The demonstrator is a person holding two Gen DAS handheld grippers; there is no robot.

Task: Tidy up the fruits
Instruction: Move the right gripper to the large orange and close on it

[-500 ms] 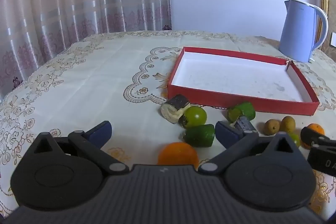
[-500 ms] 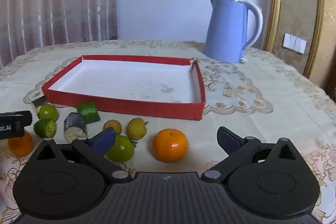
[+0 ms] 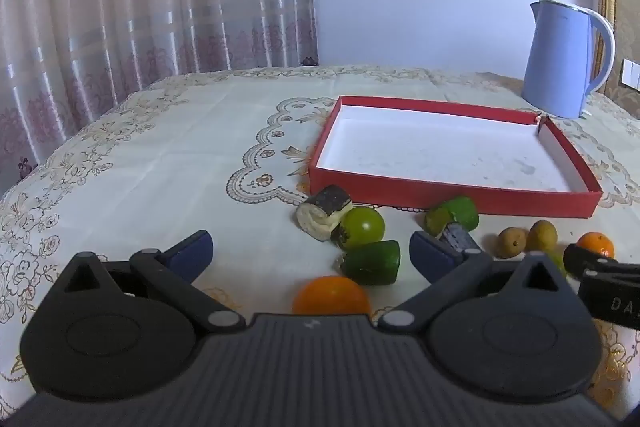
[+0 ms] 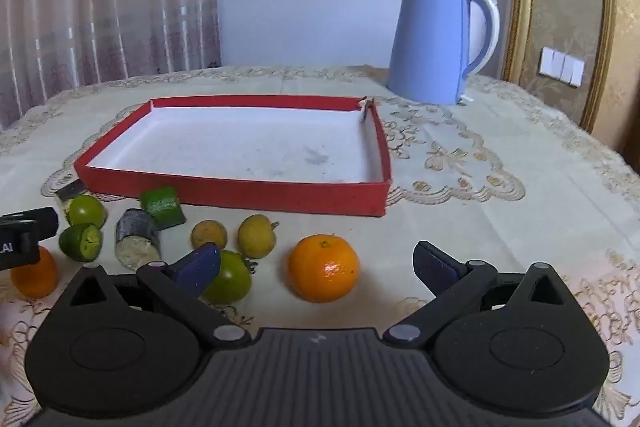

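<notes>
Ahead of the left hand-held gripper [image 3: 311, 253], spread fully and empty, an orange [image 3: 330, 294] lies on the worktop [image 3: 160, 163]; it is best straddled squarely before closing; from the right view, the right hand-held gripper [image 4: 316, 265] is likewise wide, empty, framing another orange [image 4: 323, 267] short of the empty red tray [image 4: 240, 191].

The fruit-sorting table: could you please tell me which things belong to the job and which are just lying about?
Job: red tray, two oranges, green fruits, two brown fruits, cut pieces, both grippers, open.
Lying about: blue kettle, curtain.
</notes>
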